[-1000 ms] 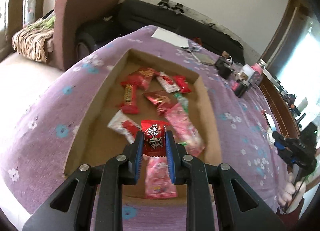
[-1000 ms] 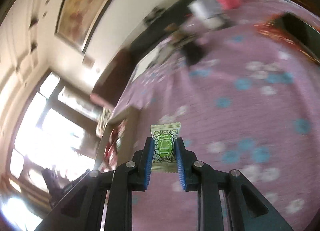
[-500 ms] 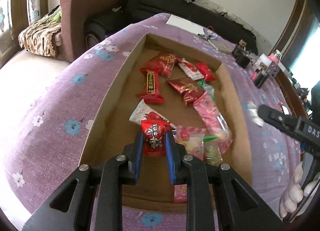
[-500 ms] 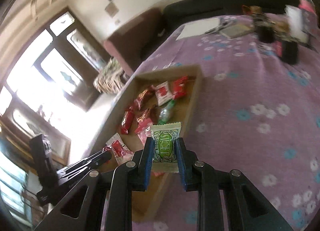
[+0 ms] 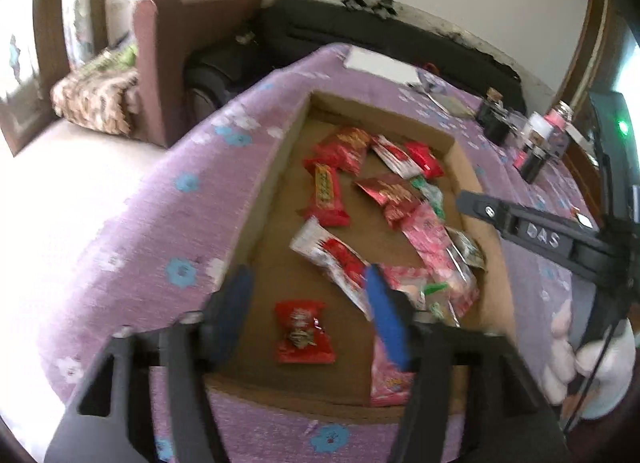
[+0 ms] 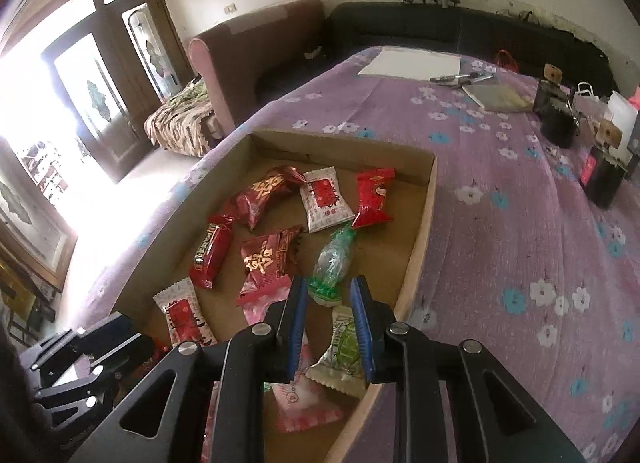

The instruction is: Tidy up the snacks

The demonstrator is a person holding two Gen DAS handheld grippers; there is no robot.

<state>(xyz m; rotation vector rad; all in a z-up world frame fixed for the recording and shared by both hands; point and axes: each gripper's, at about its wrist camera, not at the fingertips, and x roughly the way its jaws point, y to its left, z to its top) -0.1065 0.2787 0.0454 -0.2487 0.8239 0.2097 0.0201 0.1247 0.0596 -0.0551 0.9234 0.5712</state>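
Lying flat on box [image 5: 260, 199] floor, red candy [image 5: 304, 333] between opening, spread left jaws, untouched; right jaws spread

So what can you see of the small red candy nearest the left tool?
The small red candy has a shiny, plastic-looking wrapper with crimped ends and a blurred pale print in the middle. It lies flat on the bare floor of the cardboard box, near its closest wall and apart from the other snacks. The left tool is opening around it, pads clear.
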